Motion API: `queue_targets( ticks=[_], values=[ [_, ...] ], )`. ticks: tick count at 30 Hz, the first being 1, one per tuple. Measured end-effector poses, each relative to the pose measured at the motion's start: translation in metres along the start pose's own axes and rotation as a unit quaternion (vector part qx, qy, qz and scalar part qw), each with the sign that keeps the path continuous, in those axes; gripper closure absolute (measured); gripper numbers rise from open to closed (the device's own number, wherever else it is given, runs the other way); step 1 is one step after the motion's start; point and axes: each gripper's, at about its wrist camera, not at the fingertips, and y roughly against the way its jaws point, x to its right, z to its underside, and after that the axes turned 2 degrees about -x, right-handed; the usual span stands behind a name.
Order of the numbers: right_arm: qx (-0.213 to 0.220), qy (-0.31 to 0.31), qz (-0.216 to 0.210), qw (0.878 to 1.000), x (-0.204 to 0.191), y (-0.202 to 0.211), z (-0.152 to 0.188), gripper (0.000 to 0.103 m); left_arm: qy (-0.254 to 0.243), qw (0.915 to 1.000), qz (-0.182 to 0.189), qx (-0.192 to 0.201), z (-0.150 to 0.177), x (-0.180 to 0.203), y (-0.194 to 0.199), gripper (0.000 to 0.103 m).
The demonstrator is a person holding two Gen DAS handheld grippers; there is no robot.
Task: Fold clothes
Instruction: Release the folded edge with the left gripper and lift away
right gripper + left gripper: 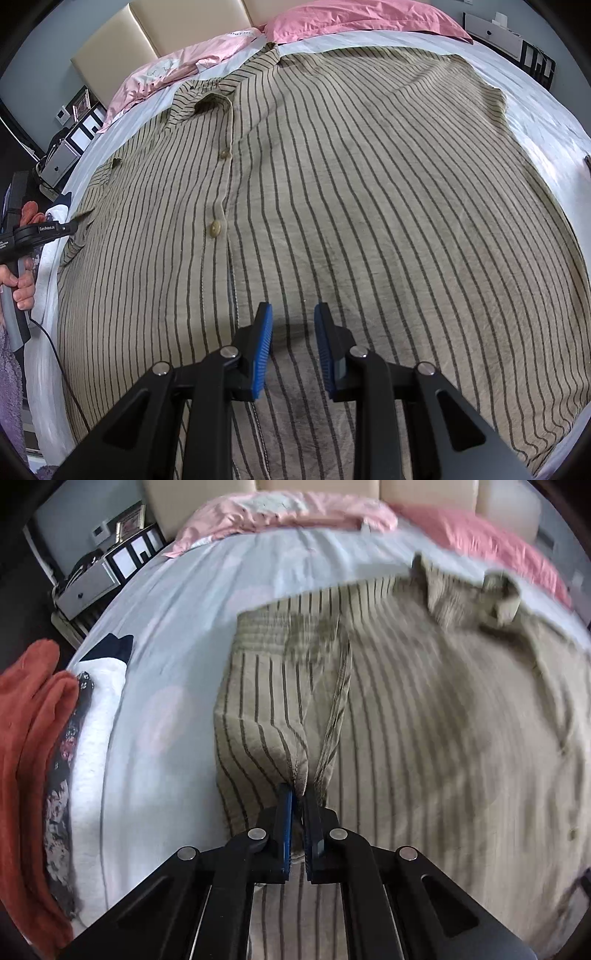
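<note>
Shirt point(332, 184) is khaki/beige w/ thin dark vertical stripes + tan buttons point(215, 229), spread on a pale blue-white sheet point(166, 664). Above the shirt there's a light pink pillow point(177, 70) w/ a white print and a deeper pink one point(362, 16), plus a cream headboard point(122, 40); left of the shirt is a stack w/ a rust-orange piece point(26, 746), a black floral one w/ pink flowers point(61, 782) and smth white point(99, 716). Both grippers are black w/ blue ribbed pads, left gripper point(298, 805) & right gripper point(293, 317).
</note>
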Motion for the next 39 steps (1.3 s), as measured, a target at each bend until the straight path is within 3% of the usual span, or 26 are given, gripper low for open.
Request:
queue_targets(
  ticks=[3,5,7,8,9,11,16,18,20,24,26,32,35,39],
  values=[
    [-0.002,0.001,-0.001,1.000,-0.001,-0.001,0.000,0.079,0.010,0.9986,0.028,-0.043,0.000,0.002,-0.024,0.098],
    [-0.002,0.000,-0.001,1.000,0.000,-0.001,0.000,0.079,0.002,0.9982,0.028,-0.053,-0.001,0.002,-0.022,0.096],
    [-0.003,-0.002,-0.001,1.000,0.001,-0.001,0.000,0.079,-0.002,0.9971,0.041,-0.064,-0.004,-0.001,-0.017,0.088],
    [-0.003,-0.004,-0.001,1.000,0.001,-0.001,0.000,0.079,-0.002,0.9961,0.055,-0.070,-0.006,-0.003,-0.012,0.075],
    [-0.004,-0.007,-0.003,1.000,0.002,-0.001,0.000,0.079,-0.008,0.9962,0.063,-0.061,-0.009,-0.004,-0.003,0.067],
    [-0.005,-0.010,-0.006,1.000,0.003,-0.001,0.000,0.079,-0.021,0.9968,0.066,-0.040,-0.017,-0.007,0.011,0.060],
    [-0.006,-0.007,-0.007,1.000,0.001,-0.002,0.001,0.079,-0.007,0.9997,0.017,-0.016,-0.050,-0.022,0.011,0.061],
    [-0.004,-0.009,-0.005,1.000,0.002,-0.001,0.000,0.079,0.013,0.9997,0.001,-0.021,-0.060,-0.027,0.001,0.072],
    [-0.004,-0.012,-0.002,1.000,0.004,-0.003,0.000,0.079,0.033,0.9987,0.002,-0.039,-0.065,-0.030,-0.017,0.073],
    [-0.013,-0.012,0.001,1.000,0.004,-0.008,0.000,0.079,0.001,0.9984,-0.015,-0.054,-0.065,-0.007,-0.043,0.075],
    [-0.012,-0.008,0.002,1.000,0.002,-0.009,0.000,0.079,-0.012,0.9990,-0.024,-0.035,-0.072,-0.002,-0.043,0.075],
    [-0.012,-0.008,0.001,1.000,0.002,-0.010,0.002,0.079,0.043,0.9989,0.020,0.007,-0.113,-0.020,-0.030,0.075],
    [-0.013,-0.009,0.001,1.000,0.003,-0.012,0.001,0.079,0.072,0.9972,0.019,0.005,-0.129,-0.027,-0.034,0.075],
    [-0.010,-0.003,0.004,1.000,0.000,-0.014,0.000,0.079,0.109,0.9934,0.021,-0.027,-0.132,-0.026,-0.064,0.075]
  ],
)
